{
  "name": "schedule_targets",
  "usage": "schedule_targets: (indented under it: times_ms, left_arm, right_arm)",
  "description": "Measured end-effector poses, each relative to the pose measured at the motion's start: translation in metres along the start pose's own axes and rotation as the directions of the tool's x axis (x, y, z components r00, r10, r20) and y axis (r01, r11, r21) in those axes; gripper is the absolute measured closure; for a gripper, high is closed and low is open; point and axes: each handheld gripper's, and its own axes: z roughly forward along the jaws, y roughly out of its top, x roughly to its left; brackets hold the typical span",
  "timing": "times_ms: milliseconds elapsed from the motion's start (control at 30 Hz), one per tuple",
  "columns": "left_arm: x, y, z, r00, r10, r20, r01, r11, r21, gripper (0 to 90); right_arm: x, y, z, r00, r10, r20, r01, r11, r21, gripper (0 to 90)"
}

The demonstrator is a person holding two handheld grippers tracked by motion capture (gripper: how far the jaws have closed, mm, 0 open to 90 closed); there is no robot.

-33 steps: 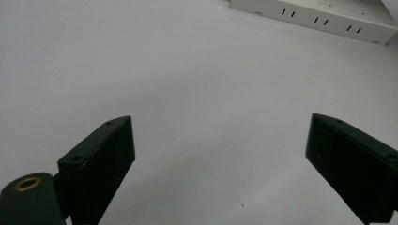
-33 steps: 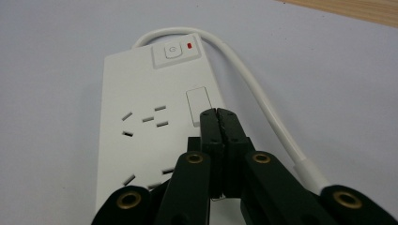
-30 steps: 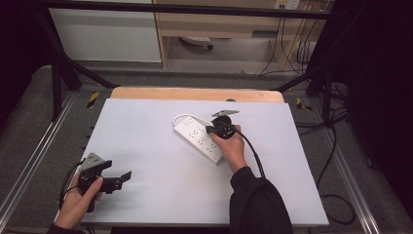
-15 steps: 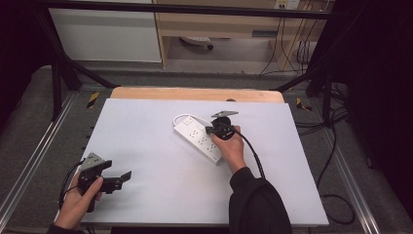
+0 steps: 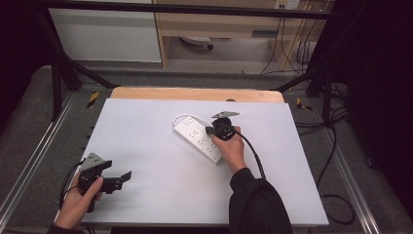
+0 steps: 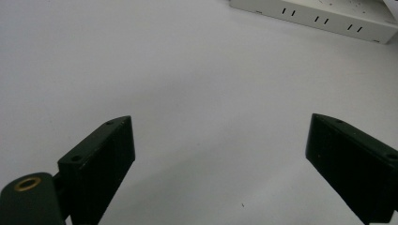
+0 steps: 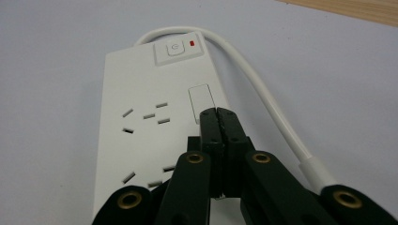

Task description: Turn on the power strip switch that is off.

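We hold the right gripper (image 7: 219, 115) with its jaws pressed together and empty, just above the white power strip (image 7: 141, 126) in the middle of the table (image 5: 146, 126). Our left gripper (image 5: 127, 176) rests wide open near the table's left front edge.

— Where's the power strip (image 5: 198, 138)?

— On the table (image 5: 146, 126), slightly right of the middle, lying slantwise, its cord (image 5: 184, 117) looping round the far end.

— And the grippers?

— The right gripper (image 7: 219, 115) sits over the strip. The left gripper (image 5: 119, 179) is well apart, near the table's front left corner.
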Motion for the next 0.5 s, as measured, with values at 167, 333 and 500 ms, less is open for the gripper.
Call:
schedule_targets:
  times_ms: [167, 333, 500]
  left_arm:
    - [0.0000, 0.0000, 0.0001, 1.0000, 0.000, -0.001, 0.000, 1.0000, 0.000, 8.5]
    - [-0.0001, 0.0000, 0.0002, 1.0000, 0.001, -0.001, -0.001, 1.0000, 0.001, 8.5]
    - [0.0000, 0.0000, 0.0002, 1.0000, 0.000, -0.001, 0.000, 1.0000, 0.001, 8.5]
  right_arm:
    - [-0.0008, -0.0002, 0.0001, 1.0000, 0.005, -0.005, -0.005, 1.000, -0.002, 90.0]
    - [-0.0012, -0.0005, 0.0000, 1.0000, 0.005, -0.007, -0.005, 1.000, -0.003, 90.0]
    - [-0.0016, -0.0005, 0.0001, 0.9999, 0.005, -0.010, -0.005, 1.000, -0.002, 90.0]
